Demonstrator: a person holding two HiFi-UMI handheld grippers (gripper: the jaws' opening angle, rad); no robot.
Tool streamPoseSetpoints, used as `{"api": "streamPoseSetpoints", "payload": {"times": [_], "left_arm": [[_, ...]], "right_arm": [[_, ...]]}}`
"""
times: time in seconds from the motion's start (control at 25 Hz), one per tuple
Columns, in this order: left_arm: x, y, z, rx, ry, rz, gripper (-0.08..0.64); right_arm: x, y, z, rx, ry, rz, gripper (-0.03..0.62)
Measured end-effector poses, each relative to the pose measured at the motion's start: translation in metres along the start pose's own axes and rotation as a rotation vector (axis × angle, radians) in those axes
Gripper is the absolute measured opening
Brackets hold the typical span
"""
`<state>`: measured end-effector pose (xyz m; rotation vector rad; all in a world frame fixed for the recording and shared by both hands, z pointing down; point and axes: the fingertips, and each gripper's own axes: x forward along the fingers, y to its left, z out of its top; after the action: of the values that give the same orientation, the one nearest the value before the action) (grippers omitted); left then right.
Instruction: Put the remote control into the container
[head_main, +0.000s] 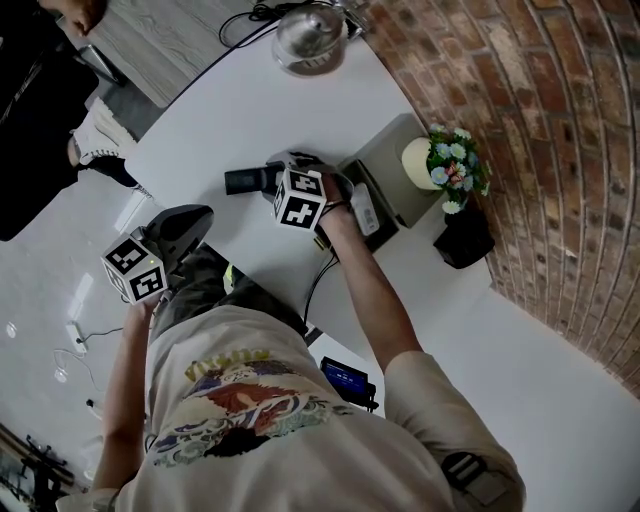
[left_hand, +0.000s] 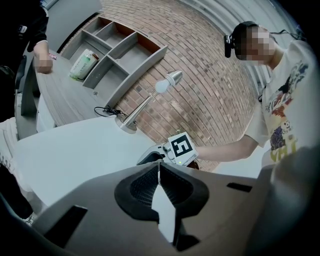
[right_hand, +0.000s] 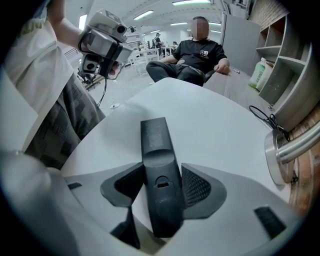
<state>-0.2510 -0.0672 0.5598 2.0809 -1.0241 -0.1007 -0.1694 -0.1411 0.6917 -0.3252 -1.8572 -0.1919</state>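
Item one, the right gripper (right_hand: 163, 166). My jaws stand spread over the remote control (right_hand: 159, 175), one pad on each flank. The left pad sits right at the remote's side. At the right pad a thin strip of table shows, so I record no pinch. The remote control is black and lies flat on the white table (head_main: 250, 110) with its back upward (a battery-cover catch is visible). Its far end runs out past my fingertips. I point steeply down at it.

Item two, the left gripper (left_hand: 160, 164). My jaws are pressed together at the tips and carry nothing. I hold this one at the near left, off the table's edge beside my trouser leg. It is well apart from the remote control and aims roughly level across the table.

Item three, the grey container (head_main: 385, 150). It stands on the table just right of my right gripper, near the brick wall (head_main: 520, 120). The remote control is outside it, to its left.

Other findings: a white pot of flowers (head_main: 445, 165) stands at the container's right side; whether on it or behind it, I cannot tell. A metal-shaded desk lamp (head_main: 310, 35) stands at the table's far edge. A seated person in black (right_hand: 197, 50) is beyond the table's far end.
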Motion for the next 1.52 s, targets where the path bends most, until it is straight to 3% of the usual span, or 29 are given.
{"api": "streamPoseSetpoints", "payload": {"times": [0.4,0.92,1.52], "left_arm": [[0.000,0.002,0.010,0.021,0.000,-0.024,0.005],[0.013,-0.021,0.024,0.099,0.058,-0.115,0.005],[0.030,-0.066,0.026,0.227,0.144,-0.259,0.005]], "right_arm": [[-0.027,-0.011,0.018,0.174,-0.130,-0.085,0.239],[-0.077,-0.008,0.031,0.392,-0.248,-0.212,0.239],[-0.126,0.031,0.007,0.642,-0.317,-0.372,0.235]]}}
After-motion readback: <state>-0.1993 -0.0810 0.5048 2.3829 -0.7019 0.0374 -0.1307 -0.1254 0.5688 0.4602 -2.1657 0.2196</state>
